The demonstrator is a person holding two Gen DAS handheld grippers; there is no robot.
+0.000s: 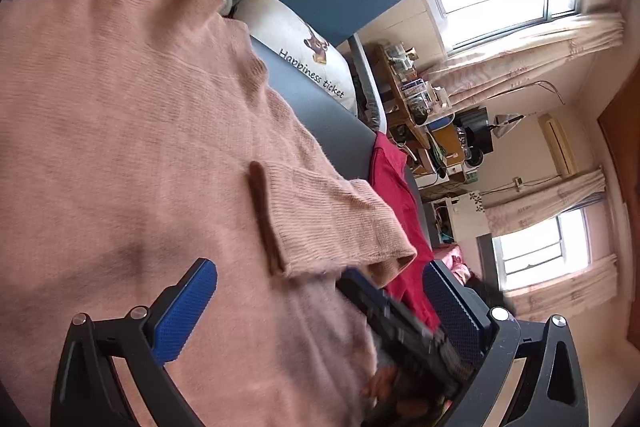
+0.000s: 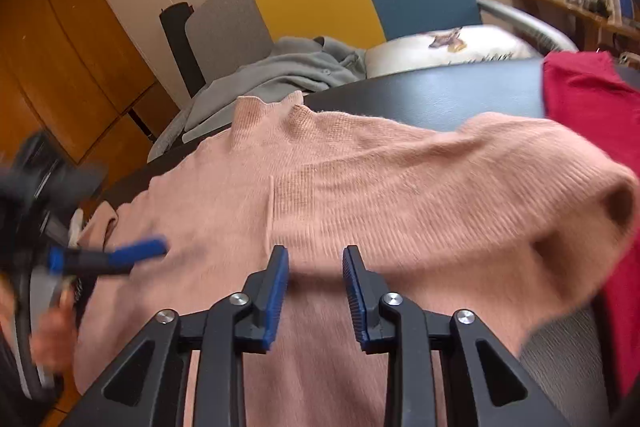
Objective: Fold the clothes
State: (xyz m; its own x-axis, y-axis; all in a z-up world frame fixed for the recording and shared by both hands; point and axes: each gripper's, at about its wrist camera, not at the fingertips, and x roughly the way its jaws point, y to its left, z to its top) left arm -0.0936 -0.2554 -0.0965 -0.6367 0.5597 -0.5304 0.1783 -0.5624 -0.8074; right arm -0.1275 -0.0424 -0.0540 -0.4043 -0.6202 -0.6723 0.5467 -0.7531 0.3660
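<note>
- A pink sweater (image 2: 320,187) lies spread out on a dark table (image 2: 440,95).
- One sleeve (image 2: 460,183) is folded across the front of the sweater. Its open cuff (image 2: 618,203) is at the table's right side.
- My right claw (image 2: 316,291) is over the sweater, near the lower edge of the folded sleeve. Its blue pads (image 2: 276,291) are a little apart and hold nothing.
- My left claw (image 1: 320,307) is wide open over the sweater. It holds nothing.
- From my left claw's camera I see the right claw (image 1: 360,287) close to the cuff (image 1: 396,259), but it is blurry.
- A red cloth (image 2: 588,91) lies on the table just beside the cuff.
- A gray garment (image 2: 288,67) and a white pillow (image 2: 452,47) are on the seat behind the table.
</note>
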